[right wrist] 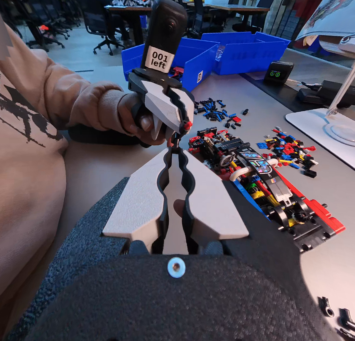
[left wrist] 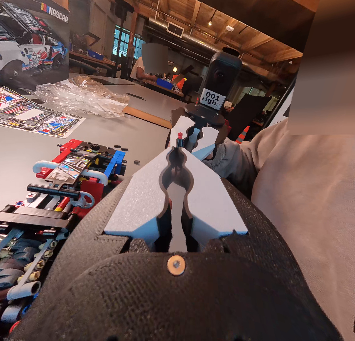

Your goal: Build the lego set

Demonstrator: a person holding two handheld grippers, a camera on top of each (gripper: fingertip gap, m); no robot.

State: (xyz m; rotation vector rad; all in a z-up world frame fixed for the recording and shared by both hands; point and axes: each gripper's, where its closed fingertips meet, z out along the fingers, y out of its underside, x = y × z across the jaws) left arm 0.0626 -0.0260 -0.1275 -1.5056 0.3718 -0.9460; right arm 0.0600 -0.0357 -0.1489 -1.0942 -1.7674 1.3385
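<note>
Two blue bins (right wrist: 249, 52) are set at the far edge of the grey table (right wrist: 259, 104). A small black device with a lit screen (right wrist: 278, 72) is placed beside them. Crumpled clear plastic bags (left wrist: 80, 99) are spread farther along. An orange cone (left wrist: 243, 135) is seen beyond.

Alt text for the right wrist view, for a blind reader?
Two hand-held grippers meet tip to tip above a grey table, the right gripper and left gripper each pinching a small black-and-red pin. A part-built car chassis lies beside loose pieces.

Grey table (right wrist: 255, 108) carries car model (right wrist: 269, 179), loose pieces (right wrist: 288, 151).
</note>
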